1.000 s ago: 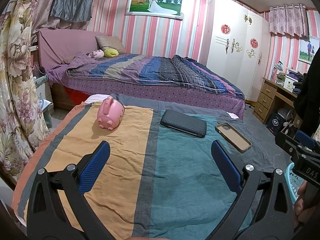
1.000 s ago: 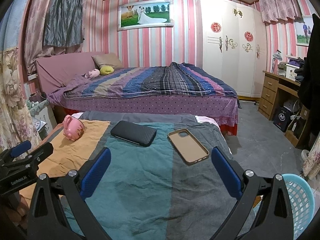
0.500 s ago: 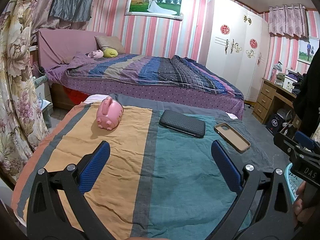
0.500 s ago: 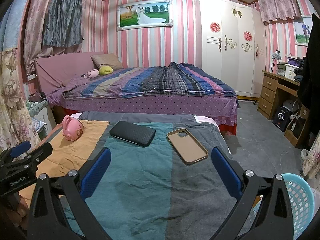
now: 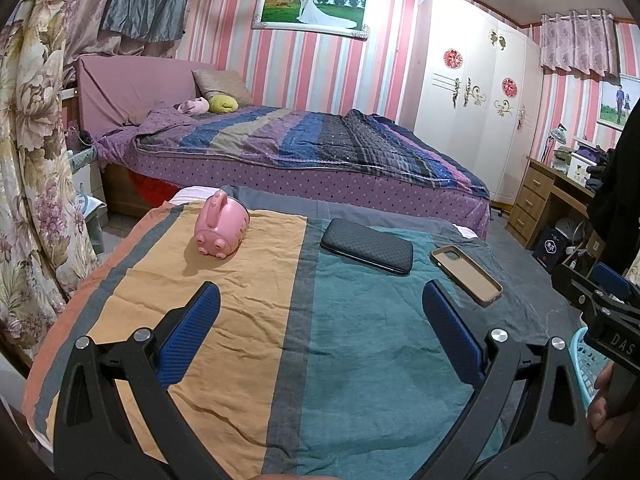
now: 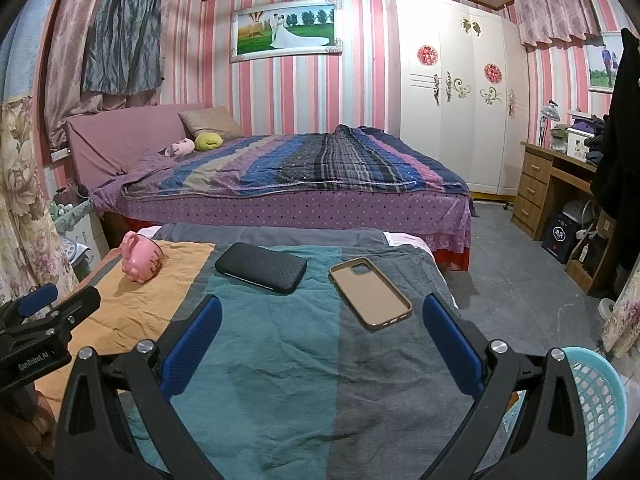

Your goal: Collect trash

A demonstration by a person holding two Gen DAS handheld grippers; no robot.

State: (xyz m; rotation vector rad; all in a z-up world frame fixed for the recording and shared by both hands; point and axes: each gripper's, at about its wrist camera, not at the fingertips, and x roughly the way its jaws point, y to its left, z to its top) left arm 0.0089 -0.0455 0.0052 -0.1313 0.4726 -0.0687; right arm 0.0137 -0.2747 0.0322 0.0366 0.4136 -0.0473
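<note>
**Both grippers spread over striped cloth, nothing held**

Writing: "GenRobot.AI" on left gripper (image 6: 38, 336) body seen from right cam; "DAS…" cut off on right gripper (image 5: 600, 304). Left gripper jaws wide apart, empty; right gripper same — blue ribbed pads. On wrinkled cloth (image 5: 248, 320): glossy pink piggy bank (image 5: 220, 230), black textured case (image 5: 366, 246), tan phone case (image 6: 370, 294) lying inside-up. Blue lattice plastic basket (image 6: 596, 396) at right, partly cut off; contents unclear.

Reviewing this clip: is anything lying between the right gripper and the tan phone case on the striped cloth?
Nothing visible does. The right gripper is open above bare cloth, and the tan phone case lies just ahead between its fingers' line. The black wallet sits off to the left, apart from it.
</note>
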